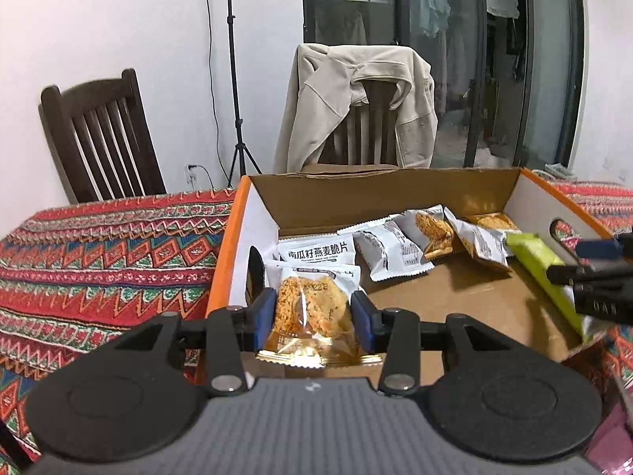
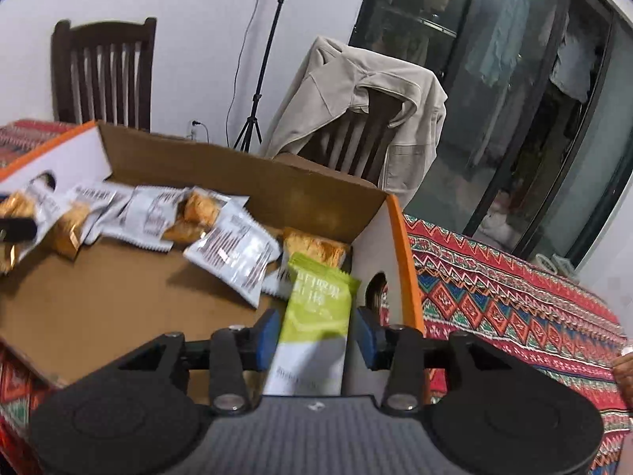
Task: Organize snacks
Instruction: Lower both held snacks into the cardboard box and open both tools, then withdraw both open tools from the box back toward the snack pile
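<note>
Both grippers hang over the cardboard box [image 1: 395,190]: the left gripper [image 1: 312,316] clamps an oat crisp packet [image 1: 312,308] near the left wall, the right gripper [image 2: 314,336], slightly parted, straddles a green bar [image 2: 316,308] lengthwise by the right wall.

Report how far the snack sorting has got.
Done: several white crisp packets already lie along the back of the cardboard box. In hand: the left gripper holds a crisp packet over the box; the green bar sits between the right gripper pads, grip unclear. Left: setting both down.

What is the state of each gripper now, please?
Left gripper: closed on a clear cracker packet.
Right gripper: green snack packet between its jaws; grip cannot be told.
</note>
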Demonstrator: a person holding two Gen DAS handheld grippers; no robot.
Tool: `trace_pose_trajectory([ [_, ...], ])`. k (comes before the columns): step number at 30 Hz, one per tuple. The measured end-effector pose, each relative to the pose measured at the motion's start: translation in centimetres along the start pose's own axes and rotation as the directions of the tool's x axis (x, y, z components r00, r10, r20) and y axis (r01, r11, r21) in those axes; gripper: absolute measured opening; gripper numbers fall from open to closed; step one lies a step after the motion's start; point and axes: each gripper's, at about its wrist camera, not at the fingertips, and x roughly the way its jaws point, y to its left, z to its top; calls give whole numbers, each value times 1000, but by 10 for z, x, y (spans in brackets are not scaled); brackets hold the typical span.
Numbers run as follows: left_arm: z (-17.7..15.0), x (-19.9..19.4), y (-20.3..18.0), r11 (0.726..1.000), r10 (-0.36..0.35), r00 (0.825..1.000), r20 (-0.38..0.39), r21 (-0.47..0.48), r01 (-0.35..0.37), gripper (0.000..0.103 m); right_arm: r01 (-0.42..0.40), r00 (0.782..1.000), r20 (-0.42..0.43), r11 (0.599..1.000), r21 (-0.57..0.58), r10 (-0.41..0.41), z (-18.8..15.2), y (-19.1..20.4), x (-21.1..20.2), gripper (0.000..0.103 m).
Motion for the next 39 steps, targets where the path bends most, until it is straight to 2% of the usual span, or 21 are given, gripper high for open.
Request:
trace_pose_trajectory([
  [4, 6, 2, 6, 999, -33, 999, -26, -9, 33, 46, -4, 1000, -26, 1000, 15, 4, 1, -3, -5, 41],
  [6, 9, -2, 11, 997, -67, 997, -45, -29, 66, 60, -10, 999, -40, 1000, 22, 11, 1, -3, -8, 42],
  [8, 12, -18, 14, 995, -81, 996, -43, -55, 79, 74, -42, 998, -40, 998, 49, 44, 3, -8, -17, 48],
  [10, 17, -38, 16, 995, -83, 996, -21, -56, 81, 77, -50, 999, -15, 996, 75, 51, 8, -15, -32, 53],
  [13, 28, -75, 20, 997, -56, 998, -5, -57, 56, 83, -72, 996, 65, 992, 105, 66, 21, -30, -72, 64],
  [15, 32, -106, 21, 996, -68, 997, 28, -61, 70, 85, -89, 990, 117, 990, 113, 75, 29, -42, -106, 68],
  [17, 30, -147, 22, 994, -91, 993, 78, -59, 96, 90, -90, 983, 166, 990, 104, 72, 32, -51, -140, 72],
  [20, 15, -211, 25, 993, -108, 980, 170, -36, 115, 97, -109, 966, 245, 991, 83, 85, 26, -64, -200, 84],
  [24, -23, -290, 28, 990, -133, 954, 268, -11, 141, 103, -133, 937, 329, 991, 29, 116, -8, -73, -278, 89],
  [25, -34, -306, 28, 990, -134, 952, 277, -14, 144, 103, -142, 930, 346, 990, 22, 126, -20, -74, -297, 95],
  [27, -58, -334, 26, 990, -135, 945, 297, -8, 144, 103, -168, 912, 382, 986, 10, 152, -48, -74, -330, 100],
  [31, -110, -380, 14, 995, -94, 939, 331, -1, 100, 103, -230, 873, 441, 973, -3, 208, -113, -63, -383, 103],
  [33, -137, -395, 8, 997, -73, 937, 343, -10, 82, 103, -235, 867, 448, 972, -15, 217, -144, -53, -398, 103],
  [35, -162, -404, 2, 997, -67, 938, 339, -14, 77, 103, -205, 870, 451, 978, -39, 200, -174, -40, -409, 103],
  [39, -206, -413, -3, 995, -67, 958, 278, -57, 86, 103, -153, 894, 419, 987, -46, 158, -231, -9, -415, 103],
])
